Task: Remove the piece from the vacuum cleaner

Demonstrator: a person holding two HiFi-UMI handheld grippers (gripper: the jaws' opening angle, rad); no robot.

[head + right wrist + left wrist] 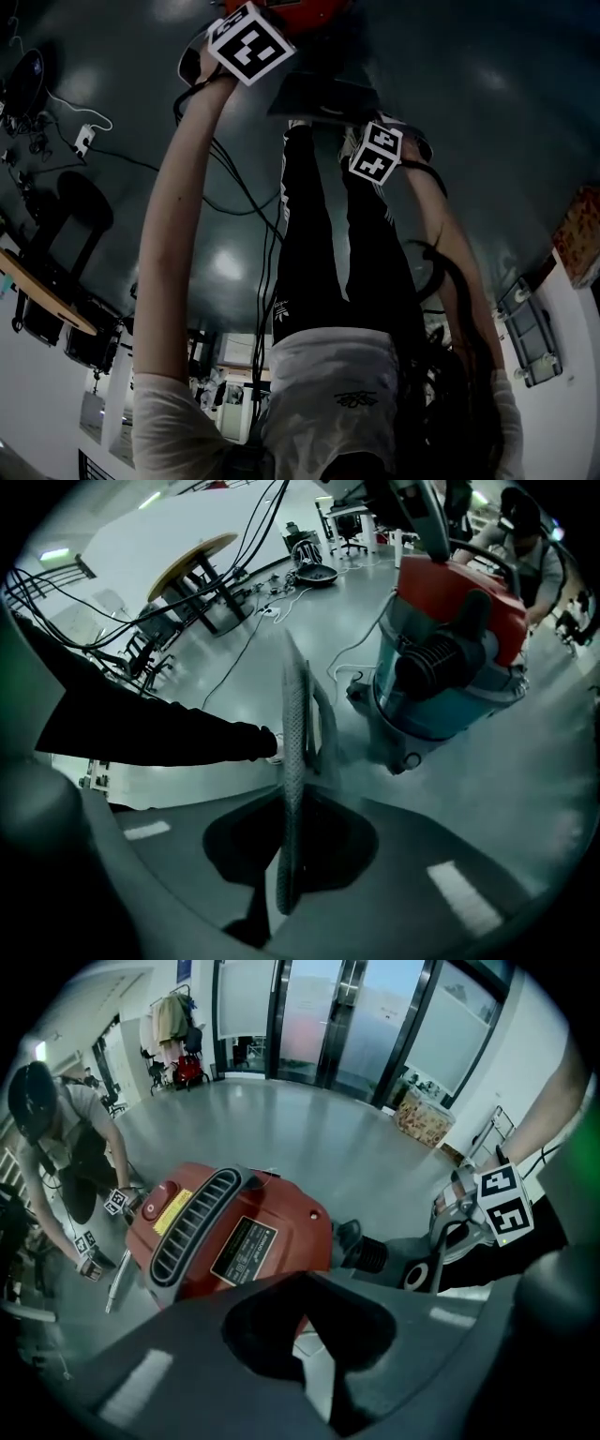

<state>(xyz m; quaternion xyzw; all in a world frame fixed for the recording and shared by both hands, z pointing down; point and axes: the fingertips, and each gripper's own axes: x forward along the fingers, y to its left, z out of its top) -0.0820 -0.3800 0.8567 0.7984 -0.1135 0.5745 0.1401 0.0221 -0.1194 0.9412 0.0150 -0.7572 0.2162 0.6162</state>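
The vacuum cleaner has a red lid (225, 1237) with a vent grille and a label, and a teal drum (441, 696) with a black ribbed hose port (436, 663). It stands on the floor. A thin flat piece with a mesh-textured edge (293, 724) stands edge-on between the jaws of my right gripper (292, 794), which is shut on it, clear of the cleaner. In the head view this dark panel (323, 97) hangs between both grippers. My left gripper (305, 1283) hovers above the red lid, jaws closed to a slit with nothing seen in them.
Another person (56, 1138) bends over beyond the cleaner, holding marker-cubed grippers. A round wooden table (192, 555), chairs and loose cables (244, 639) lie to the side. A cardboard box (422, 1119) sits by the glass doors. My own black-trousered legs (309, 244) stand beneath the grippers.
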